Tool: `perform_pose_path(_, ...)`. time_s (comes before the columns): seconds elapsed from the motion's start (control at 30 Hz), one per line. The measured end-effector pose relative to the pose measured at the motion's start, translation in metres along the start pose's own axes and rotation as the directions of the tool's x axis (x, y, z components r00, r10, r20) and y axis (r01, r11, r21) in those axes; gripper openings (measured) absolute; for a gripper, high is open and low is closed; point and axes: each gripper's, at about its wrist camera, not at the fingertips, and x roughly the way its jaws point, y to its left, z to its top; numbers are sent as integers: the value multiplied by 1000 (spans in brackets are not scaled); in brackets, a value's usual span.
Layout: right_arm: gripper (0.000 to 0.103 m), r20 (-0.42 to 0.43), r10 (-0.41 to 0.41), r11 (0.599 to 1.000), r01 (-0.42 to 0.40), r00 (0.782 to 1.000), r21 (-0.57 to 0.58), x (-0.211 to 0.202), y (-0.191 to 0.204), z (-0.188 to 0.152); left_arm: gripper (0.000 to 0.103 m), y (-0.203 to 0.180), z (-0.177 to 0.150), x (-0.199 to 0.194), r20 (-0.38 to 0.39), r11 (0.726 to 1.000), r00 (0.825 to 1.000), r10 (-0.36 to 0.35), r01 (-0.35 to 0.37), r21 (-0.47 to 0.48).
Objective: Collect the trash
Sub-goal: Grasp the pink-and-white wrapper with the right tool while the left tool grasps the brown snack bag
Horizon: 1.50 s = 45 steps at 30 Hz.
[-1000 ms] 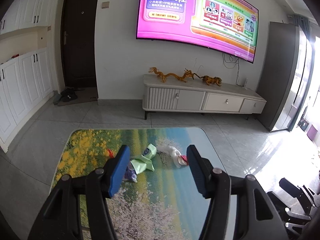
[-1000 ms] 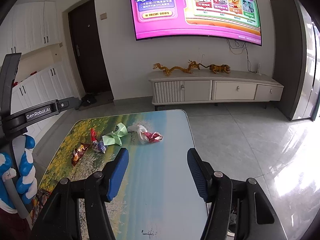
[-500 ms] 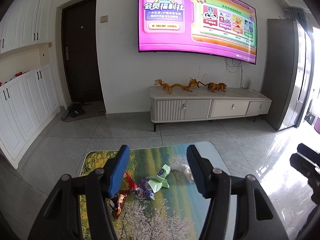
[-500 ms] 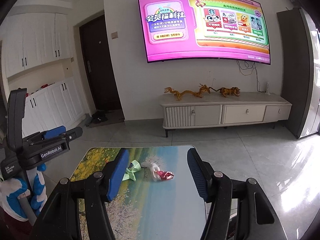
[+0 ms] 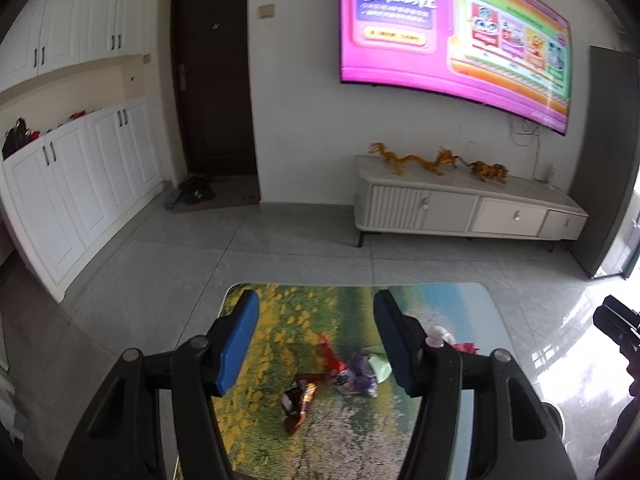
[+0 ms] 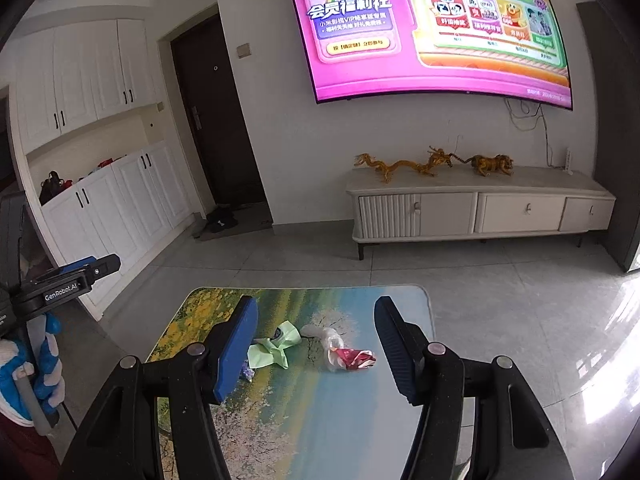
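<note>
Pulling back and upward from the wrappers, both the left gripper (image 5: pixel 316 340) and right gripper (image 6: pixel 316 346) hang released and empty, leaving the green wrapper (image 6: pixel 274 346) and red wrapper (image 6: pixel 354 359) uncollected on the table (image 6: pixel 360 412).

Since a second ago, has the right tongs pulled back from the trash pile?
Yes. The right tongs has backed away: the green wrapper and red wrapper now sit lower, between its fingers, and the TV cabinet sits lower in view.
</note>
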Motion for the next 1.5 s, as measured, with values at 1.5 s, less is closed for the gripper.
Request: perform_pose_path(1.5,59,-360,16,987,-73,933,-146,229,-59,-119,62,18,-158,178,-330,973,944,-4,-73,-221)
